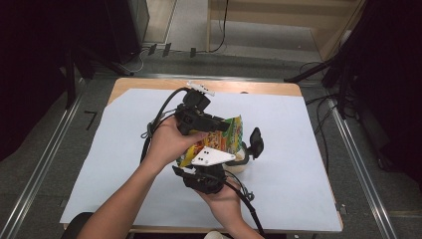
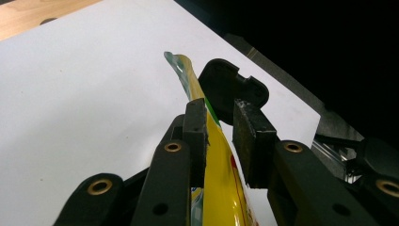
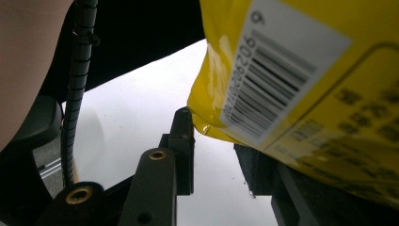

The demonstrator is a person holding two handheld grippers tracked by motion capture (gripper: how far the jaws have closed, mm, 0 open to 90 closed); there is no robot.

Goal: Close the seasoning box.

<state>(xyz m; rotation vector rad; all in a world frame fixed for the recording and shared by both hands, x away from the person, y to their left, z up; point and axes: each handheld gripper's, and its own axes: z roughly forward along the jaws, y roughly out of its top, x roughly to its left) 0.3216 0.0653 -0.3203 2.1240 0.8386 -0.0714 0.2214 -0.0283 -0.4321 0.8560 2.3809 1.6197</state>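
White paper covers the table (image 1: 298, 164), wood showing at its far edge, dark floor and cables around. Both tools meet mid-table over a yellow snack bag (image 1: 225, 138), held up off the paper. Left tool (image 2: 220, 134): jaws apart, the bag's thin sealed edge (image 2: 188, 77) running up between them, lying against the left jaw, a gap to the right jaw; not yet pinched. Right tool (image 3: 221, 155): jaws apart too, the barcoded back of the bag (image 3: 301, 80) draped over its right jaw, the bag's lower corner hanging just above the gap. Beyond the left tool's jaws sits a black jaw of the other tool (image 2: 233, 89). Judgement: the step is getting a firm two-sided hold on the bag, likely to pull it open. To do it well, close the left tool squarely on the seal, not the slippery body; slide the right tool so the film sits between its pads before closing. Risk: film slipping, or contents crushed if gripped low.
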